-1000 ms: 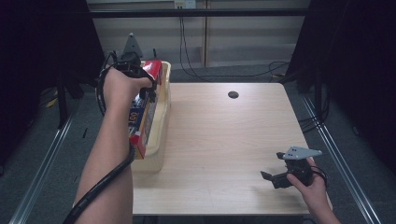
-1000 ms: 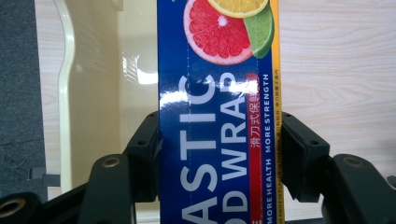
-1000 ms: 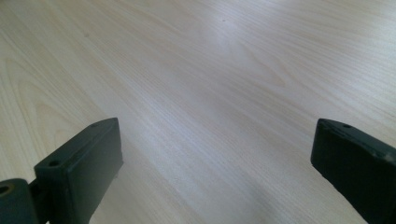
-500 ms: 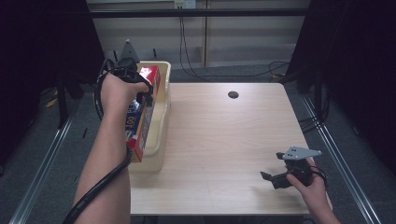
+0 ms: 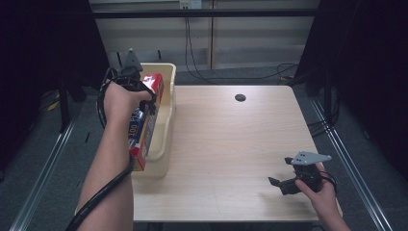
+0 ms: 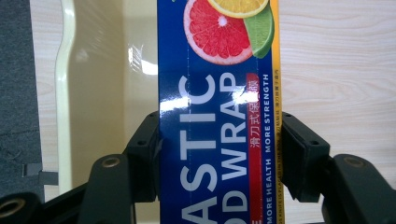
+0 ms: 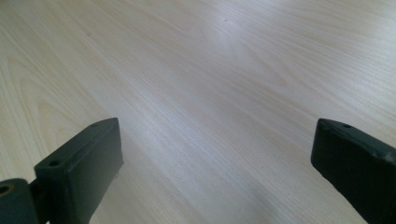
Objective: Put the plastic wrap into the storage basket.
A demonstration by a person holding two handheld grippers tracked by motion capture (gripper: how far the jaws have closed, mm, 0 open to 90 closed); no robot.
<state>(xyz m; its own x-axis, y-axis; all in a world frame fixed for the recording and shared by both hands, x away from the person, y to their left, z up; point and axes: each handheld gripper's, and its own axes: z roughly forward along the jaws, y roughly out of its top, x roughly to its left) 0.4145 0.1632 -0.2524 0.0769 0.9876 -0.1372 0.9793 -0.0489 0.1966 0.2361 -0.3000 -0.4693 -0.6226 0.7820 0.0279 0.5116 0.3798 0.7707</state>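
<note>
Left gripper clamped across the long blue-and-red cardboard plastic-wrap box, jaws pressing both narrow sides – box hangs lengthwise over the cream plastic tub just below the jaws. Lower it level, keep the box parallel to the tub walls, release only once it rests on the bottom. Right gripper idle, jaws wide apart over the light wooden table.

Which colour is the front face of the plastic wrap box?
Dark blue with white letters on the plastic wrap box, clearest in the left gripper view.
</note>
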